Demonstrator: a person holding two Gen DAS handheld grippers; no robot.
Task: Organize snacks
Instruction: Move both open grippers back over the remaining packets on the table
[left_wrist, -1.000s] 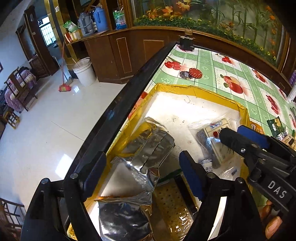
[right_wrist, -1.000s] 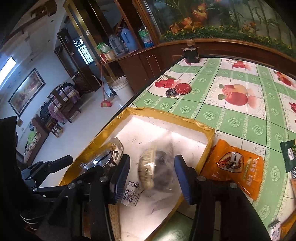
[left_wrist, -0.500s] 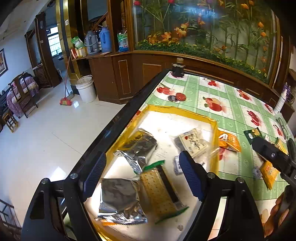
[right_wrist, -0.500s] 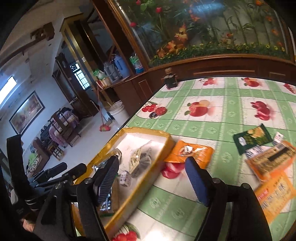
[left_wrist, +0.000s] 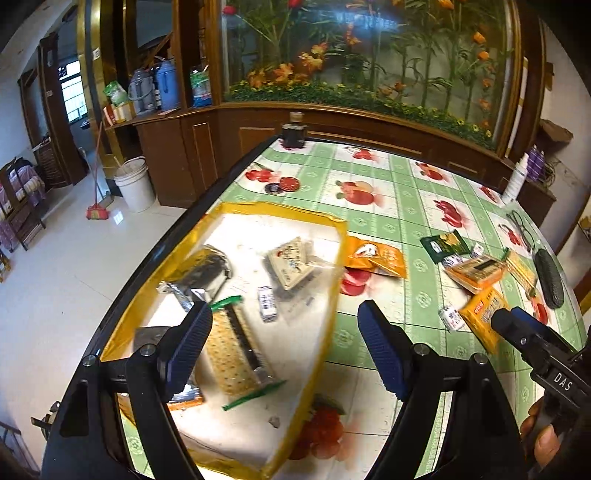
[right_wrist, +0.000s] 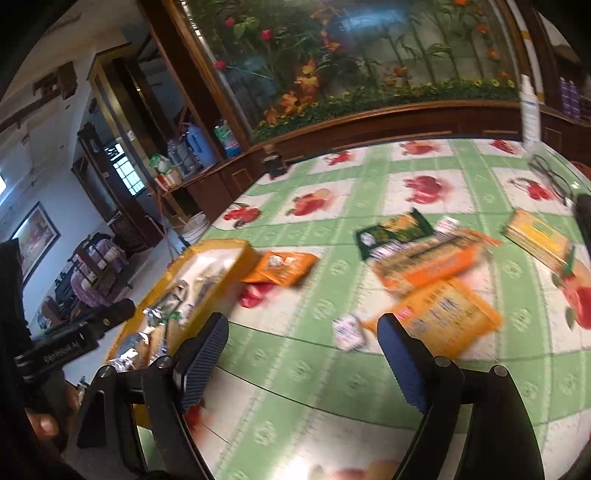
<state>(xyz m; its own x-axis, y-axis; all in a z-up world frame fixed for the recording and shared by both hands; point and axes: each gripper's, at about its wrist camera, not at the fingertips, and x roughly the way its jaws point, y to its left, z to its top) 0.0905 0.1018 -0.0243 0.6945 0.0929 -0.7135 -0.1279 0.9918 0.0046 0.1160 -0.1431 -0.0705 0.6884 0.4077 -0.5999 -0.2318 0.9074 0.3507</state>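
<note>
A yellow-rimmed tray on the table holds several snacks: silver packets, a cracker pack, a clear bag. It also shows in the right wrist view. My left gripper is open and empty above the tray's right side. My right gripper is open and empty above the tablecloth, near a small white packet and an orange packet. Loose on the cloth lie another orange packet, a green packet and a biscuit pack.
The green fruit-print tablecloth covers the table. A dark jar stands at its far edge, a white bottle far right, glasses and a dark case at right. The floor drops off left.
Both grippers have pulled up and back from the tray. The right gripper has swung right over the loose snacks. The clear bag lies in the tray.
</note>
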